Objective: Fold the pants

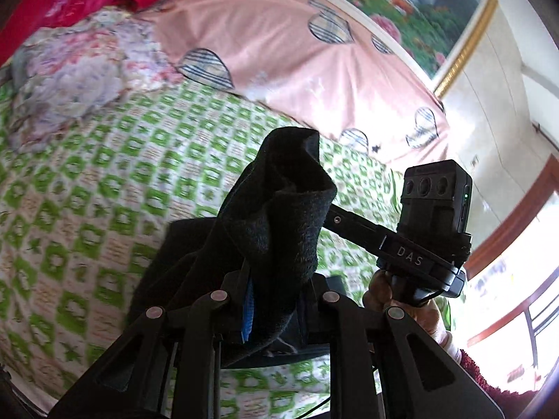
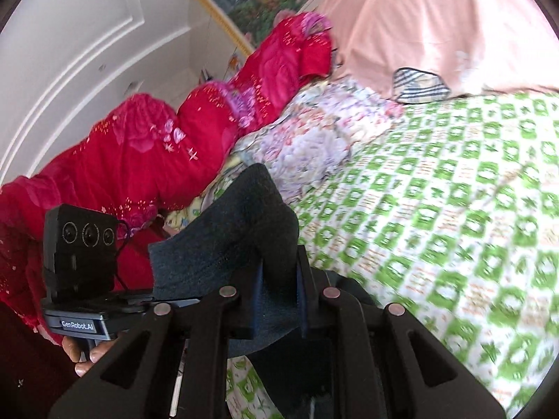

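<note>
The left claw [image 1: 270,300] is squeezed tight on one bunch of dark pants [image 1: 279,216]. The cloth sticks up and out from between its two fingers and also hangs down under them. One blue strip [image 1: 247,314] shows on the inside of a finger, right against the cloth.

The right claw [image 2: 277,300] is squeezed tight on another part of the same pants [image 2: 230,244]. The cloth puffs up just past its two fingers and drops below them too.

To the right of the left claw is the other tool's one black camera box [image 1: 435,199], with a hand [image 1: 384,296] under it. To the left of the right claw is one more black camera box [image 2: 82,244], also with a hand [image 2: 84,356] below.

Under and past both claws lies one green and white checked sheet [image 1: 87,192]. Farther off there is one flowery blanket [image 1: 77,76], one red blanket [image 2: 139,150], and one pink cover [image 1: 279,42] with striped hearts on it; five hearts show in the left view. Farthest away, one picture in a gold frame [image 1: 464,35] hangs on the wall.
</note>
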Motion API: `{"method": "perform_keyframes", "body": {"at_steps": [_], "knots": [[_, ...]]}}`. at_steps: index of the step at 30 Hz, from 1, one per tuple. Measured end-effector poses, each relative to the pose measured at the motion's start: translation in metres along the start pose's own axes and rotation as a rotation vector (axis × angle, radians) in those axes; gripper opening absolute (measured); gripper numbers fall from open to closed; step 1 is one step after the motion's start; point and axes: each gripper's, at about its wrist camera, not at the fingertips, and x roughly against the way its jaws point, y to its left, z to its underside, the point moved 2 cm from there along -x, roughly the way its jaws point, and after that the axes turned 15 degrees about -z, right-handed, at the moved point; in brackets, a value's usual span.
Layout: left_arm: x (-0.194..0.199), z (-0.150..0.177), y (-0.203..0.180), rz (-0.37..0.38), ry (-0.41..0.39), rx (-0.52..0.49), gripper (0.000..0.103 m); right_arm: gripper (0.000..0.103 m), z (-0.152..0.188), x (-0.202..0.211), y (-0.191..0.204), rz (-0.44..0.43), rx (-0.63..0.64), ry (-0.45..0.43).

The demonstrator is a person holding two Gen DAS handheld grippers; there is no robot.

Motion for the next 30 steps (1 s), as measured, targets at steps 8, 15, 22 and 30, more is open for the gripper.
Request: {"method": "perform_keyframes", "body": {"at_steps": [8,15,22,30], "knots": [[-0.028,0.021,-0.046,0.024,0.066,-0.086,0.019,0.017,0.032,0.047,-0.022,0.043,-0.064,-0.092],[-0.055,0.043,-0.074,0.006,0.111,-0.156,0.019,0.017,0.057,0.071,-0.044,0.075,-0.136,-0.130],[-0.069,0.054,-0.090,-0.001,0.127,-0.212,0.019,0.018,0.071,0.085,-0.055,0.101,-0.171,-0.143],[-0.082,0.063,-0.101,0.026,0.140,-0.251,0.023,0.026,0.084,0.102,-0.061,0.212,-0.188,-0.143]]}}
